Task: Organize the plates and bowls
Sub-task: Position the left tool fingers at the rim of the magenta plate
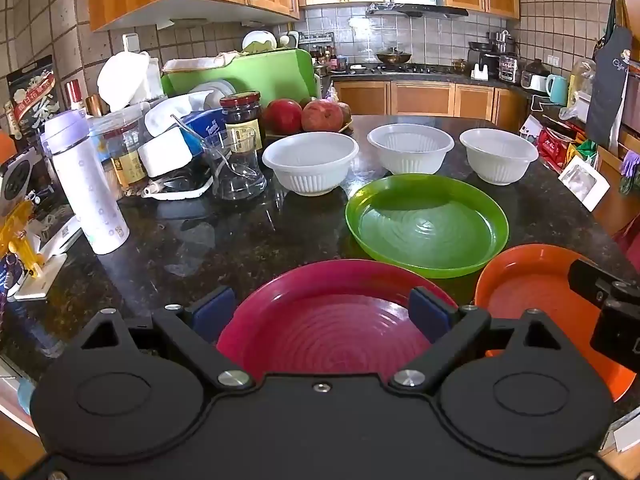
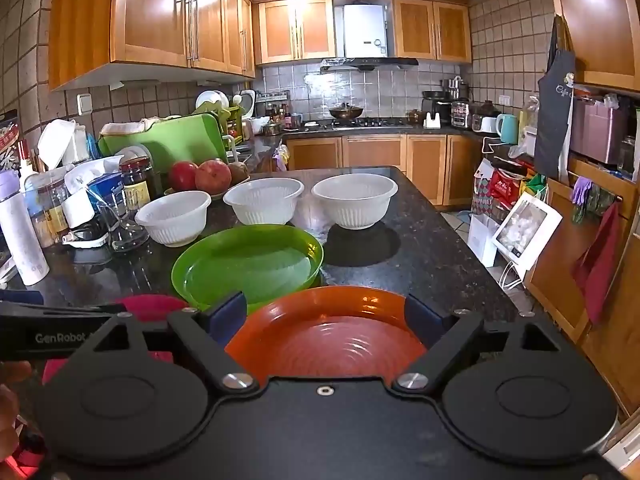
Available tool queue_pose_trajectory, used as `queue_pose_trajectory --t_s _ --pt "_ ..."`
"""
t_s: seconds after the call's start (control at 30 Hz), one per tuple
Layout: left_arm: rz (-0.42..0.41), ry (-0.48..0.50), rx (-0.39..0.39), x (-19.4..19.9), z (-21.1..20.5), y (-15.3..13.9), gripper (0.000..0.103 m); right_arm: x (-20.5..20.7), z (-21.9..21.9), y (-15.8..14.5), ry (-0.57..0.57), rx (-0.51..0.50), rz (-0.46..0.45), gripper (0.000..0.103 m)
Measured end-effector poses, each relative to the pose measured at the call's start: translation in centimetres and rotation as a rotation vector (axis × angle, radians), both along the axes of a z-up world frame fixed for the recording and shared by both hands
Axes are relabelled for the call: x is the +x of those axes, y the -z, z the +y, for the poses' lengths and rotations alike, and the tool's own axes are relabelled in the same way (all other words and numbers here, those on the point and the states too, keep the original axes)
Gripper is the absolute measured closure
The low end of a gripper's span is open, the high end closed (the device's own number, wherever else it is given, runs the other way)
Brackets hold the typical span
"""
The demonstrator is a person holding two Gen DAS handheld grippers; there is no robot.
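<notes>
A pink plate [image 1: 328,320], a green plate [image 1: 428,226] and an orange plate [image 1: 532,284] lie on the dark stone counter [image 1: 240,240]. Three white ribbed bowls stand in a row behind them: left [image 1: 310,168], middle [image 1: 410,154], right [image 1: 498,154]. My left gripper [image 1: 322,312] is open above the pink plate's near side, holding nothing. My right gripper [image 2: 326,320] is open above the orange plate [image 2: 332,332]. The green plate [image 2: 248,266] and the bowls [image 2: 174,218], [image 2: 264,200], [image 2: 354,200] show in the right wrist view too.
Clutter fills the counter's left side: a white bottle [image 1: 86,188], jars [image 1: 242,120], a glass [image 1: 236,164], tissue packs, pomegranates [image 1: 304,114] and a green cutting board [image 1: 248,76]. The counter's right edge [image 2: 460,248] drops to bags and boxes on the floor.
</notes>
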State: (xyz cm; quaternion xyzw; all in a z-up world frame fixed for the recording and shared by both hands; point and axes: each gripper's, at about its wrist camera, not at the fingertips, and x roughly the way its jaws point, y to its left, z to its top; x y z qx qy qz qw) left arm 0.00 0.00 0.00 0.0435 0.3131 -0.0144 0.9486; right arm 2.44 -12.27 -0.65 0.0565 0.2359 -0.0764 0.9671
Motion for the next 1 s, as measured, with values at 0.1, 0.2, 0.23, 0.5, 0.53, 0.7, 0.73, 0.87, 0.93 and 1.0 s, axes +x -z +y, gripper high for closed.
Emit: queue_pose_trajectory --t_s 0.1,0.2,0.23,0.5,0.53,0.7,0.73,0.87,0.93,1.0 --pt "-0.003 0.0 0.0 0.03 0.06 0.06 0.009 0.06 0.05 0.02 -0.001 -0.003 0.003 0.012" --pt "-0.001 -0.002 0.002 0.05 0.06 0.07 0.009 0.12 0.03 0.08 -0.003 -0.003 0.008 0.012" --pt "0.0 -0.002 0.003 0.07 0.08 0.09 0.009 0.1 -0.01 0.09 -0.003 -0.003 0.009 0.013" --pt "-0.001 -0.003 -0.001 0.03 0.34 0.37 0.009 0.26 0.01 0.1 -0.001 -0.008 0.015 0.013" --pt "-0.003 -0.004 -0.004 0.03 0.31 0.34 0.009 0.29 0.01 0.1 0.0 -0.008 0.015 0.013" --pt "-0.003 -0.004 -0.006 0.16 0.2 0.38 0.009 0.38 0.08 0.09 -0.001 -0.012 0.018 0.013" --pt "-0.001 -0.003 -0.007 0.22 0.22 0.4 0.009 0.4 0.09 0.12 0.0 -0.013 0.019 0.013" --pt "-0.001 -0.003 -0.005 0.19 0.22 0.43 0.009 0.54 0.23 0.14 0.001 -0.018 0.026 0.013" --pt "0.002 -0.002 -0.002 0.18 0.01 0.32 0.009 0.58 0.31 0.1 -0.003 -0.019 0.027 0.013" --pt "0.003 -0.001 -0.002 0.21 -0.01 0.33 0.009 0.63 0.3 0.09 -0.002 -0.023 0.029 0.014"
